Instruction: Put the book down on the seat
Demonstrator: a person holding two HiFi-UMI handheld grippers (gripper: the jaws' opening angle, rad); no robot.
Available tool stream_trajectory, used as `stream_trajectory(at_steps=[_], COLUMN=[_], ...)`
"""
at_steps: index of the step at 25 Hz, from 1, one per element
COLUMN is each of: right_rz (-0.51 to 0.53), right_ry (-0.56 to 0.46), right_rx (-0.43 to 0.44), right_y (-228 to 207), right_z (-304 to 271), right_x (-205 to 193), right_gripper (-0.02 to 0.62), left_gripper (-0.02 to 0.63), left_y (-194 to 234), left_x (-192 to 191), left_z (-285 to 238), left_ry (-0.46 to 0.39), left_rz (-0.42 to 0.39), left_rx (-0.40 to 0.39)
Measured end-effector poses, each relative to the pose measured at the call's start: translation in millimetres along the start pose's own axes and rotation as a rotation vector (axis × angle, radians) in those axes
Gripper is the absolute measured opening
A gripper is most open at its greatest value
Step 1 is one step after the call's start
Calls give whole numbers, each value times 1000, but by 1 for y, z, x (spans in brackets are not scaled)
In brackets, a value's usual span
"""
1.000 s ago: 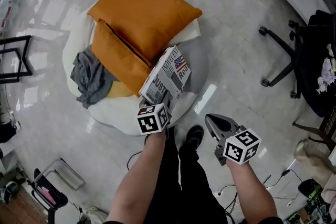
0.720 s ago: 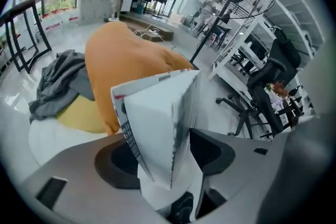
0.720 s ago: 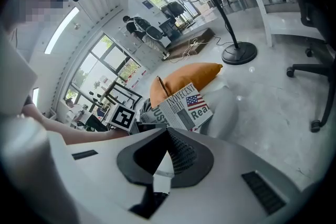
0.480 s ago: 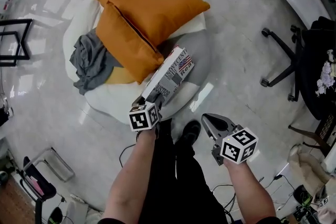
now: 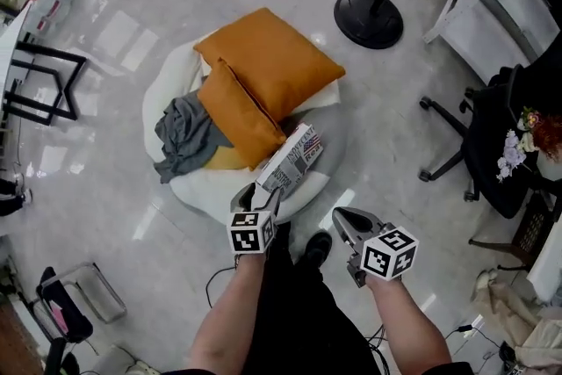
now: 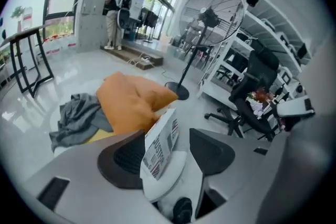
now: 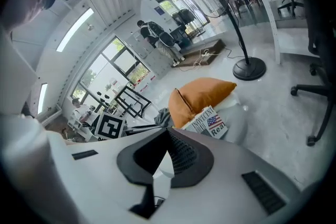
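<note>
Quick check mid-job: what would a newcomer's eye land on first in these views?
The two orange cushions piled on the round white seat in the middle of the floor stand out first. Next is the book with a flag on its cover, propped on the seat at the cushions' near side. A grey cloth lies crumpled on the seat's left.
</note>
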State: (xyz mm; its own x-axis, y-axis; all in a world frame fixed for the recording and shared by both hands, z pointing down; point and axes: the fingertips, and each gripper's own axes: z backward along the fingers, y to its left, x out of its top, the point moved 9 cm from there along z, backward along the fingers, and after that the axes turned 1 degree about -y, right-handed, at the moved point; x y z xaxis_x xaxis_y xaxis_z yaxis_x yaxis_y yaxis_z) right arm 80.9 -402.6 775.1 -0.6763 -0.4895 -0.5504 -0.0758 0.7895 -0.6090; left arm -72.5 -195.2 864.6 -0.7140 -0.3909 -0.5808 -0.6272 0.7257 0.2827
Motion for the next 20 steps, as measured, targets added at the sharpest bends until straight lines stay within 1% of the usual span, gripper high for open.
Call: stream_trajectory(at_steps=[2, 3, 5, 7, 9, 10, 11, 12, 14, 16, 18, 20], right_rz=[4, 9, 43, 112, 170, 184, 191, 196, 205, 205, 190, 192], right_ry=[-13, -20, -41, -74, -116, -135, -153, -168, -195, -219, -245, -263], right_rx=[7, 11, 13, -3, -32, -46, -59, -71, -98, -121, -120, -96], right_y=[27, 41, 64, 80, 89, 93, 96, 99, 102, 102, 103, 106], right_z=[23, 36, 62, 89, 118, 134, 149, 163, 188, 208, 225, 237], right_x=[19, 27, 44, 67, 90, 99, 105, 109, 115, 116, 115, 116], right_gripper=[15, 15, 15, 15, 15, 15, 15, 15, 15, 15, 15, 15], left_gripper=[267, 267, 267, 267, 260, 227, 171, 142, 109, 62, 28, 11], left_y=[-22, -34, -56, -76, -95, -103, -109, -114, -119, -121, -125, -131], left_x=[25, 38, 68, 102, 131, 141, 149, 155, 165, 171, 175, 178], left_z=[35, 55, 94, 131, 163, 179, 194, 207, 232, 253, 272, 288], left_ry=[-33, -65, -170, -284, -357, -374, -383, -389, -402, -411, -417, -422], left_rz=[-38, -56, -99, -148, -205, -236, -265, -288, -309, -320, -341, -363], left_rx=[-38, -53, -75, -109, -151, -164, -170, -172, -168, -157, -144, -133])
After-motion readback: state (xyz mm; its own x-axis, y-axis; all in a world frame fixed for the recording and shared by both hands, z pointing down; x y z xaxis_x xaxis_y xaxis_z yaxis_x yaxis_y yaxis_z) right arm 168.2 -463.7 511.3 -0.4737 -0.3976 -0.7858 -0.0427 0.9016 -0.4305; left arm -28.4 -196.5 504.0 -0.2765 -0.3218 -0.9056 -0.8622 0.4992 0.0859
